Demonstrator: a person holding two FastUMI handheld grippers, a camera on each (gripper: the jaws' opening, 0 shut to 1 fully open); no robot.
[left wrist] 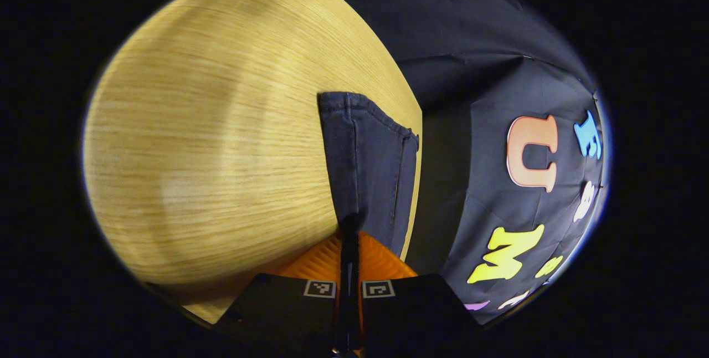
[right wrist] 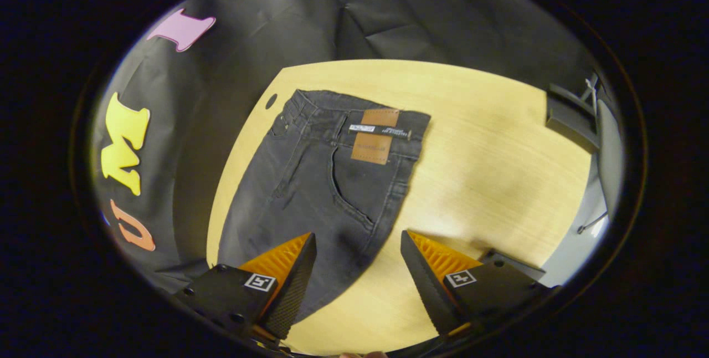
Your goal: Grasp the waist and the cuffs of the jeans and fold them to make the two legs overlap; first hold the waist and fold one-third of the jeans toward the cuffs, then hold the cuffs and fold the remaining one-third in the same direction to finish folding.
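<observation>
Dark jeans (right wrist: 332,192) lie flat on the wooden table (right wrist: 487,169), waist and brown leather patch (right wrist: 375,136) at the far end in the right gripper view. My right gripper (right wrist: 357,261) hovers open over the lower part of the jeans; its left finger is over the denim and its right finger over bare wood. In the left gripper view, a strip of the jeans' leg (left wrist: 368,164) runs away from my left gripper (left wrist: 349,228), ending in a stitched hem at the far end. The left fingers are pressed together on that denim, close to the table's right edge.
The table (left wrist: 210,153) spreads wide to the left of the held leg in the left gripper view. Its edge drops off beside the denim to the black booth cloth (left wrist: 476,70). A small round hole (right wrist: 271,101) sits near the table's far left corner, and grey furniture (right wrist: 573,117) stands at right.
</observation>
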